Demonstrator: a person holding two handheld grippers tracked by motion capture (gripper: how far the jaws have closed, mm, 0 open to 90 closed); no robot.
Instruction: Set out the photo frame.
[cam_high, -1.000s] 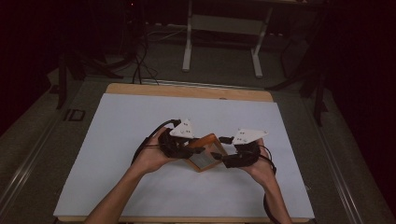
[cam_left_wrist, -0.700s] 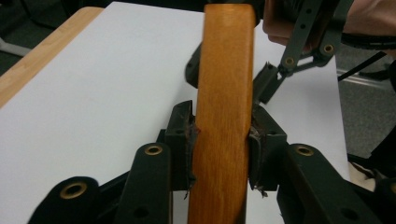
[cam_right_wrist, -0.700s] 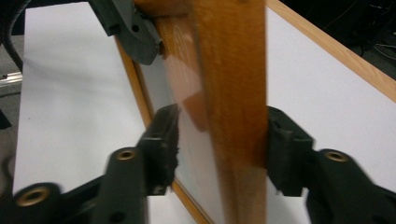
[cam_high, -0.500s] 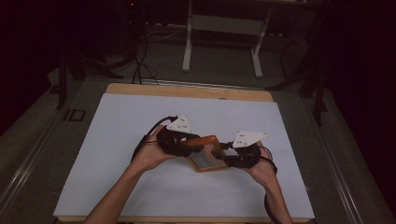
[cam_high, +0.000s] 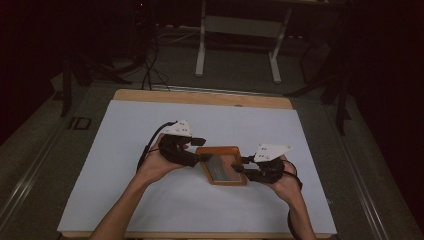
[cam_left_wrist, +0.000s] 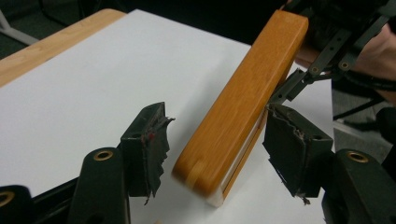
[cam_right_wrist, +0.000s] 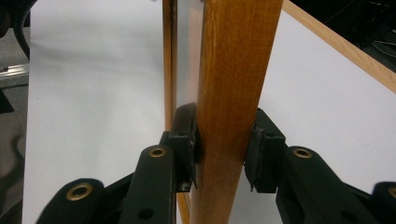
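Note:
A flat wooden frame (cam_high: 222, 165) with a grey panel lies between my two grippers over the white sheet. My right gripper (cam_high: 241, 165) is shut on the frame's right edge, and its pads (cam_right_wrist: 187, 135) press both faces of the wood (cam_right_wrist: 238, 56). Its jaws have just been closing. My left gripper (cam_high: 201, 149) is at the frame's left end with its jaws just opening. In the left gripper view the frame (cam_left_wrist: 247, 93) stands between the torn pads (cam_left_wrist: 156, 140), and a gap shows on the left side. The right gripper (cam_left_wrist: 322, 60) holds the far end.
A white sheet (cam_high: 150, 125) covers the wooden table, whose far edge (cam_high: 200, 97) shows bare. A metal stand (cam_high: 237, 30) and cables lie on the dark floor beyond. A person's forearms come in from the bottom.
The left jaws have opened off the frame and the left hand has drawn slightly left. The right jaws have closed on the frame's right edge. The frame now lies flatter.

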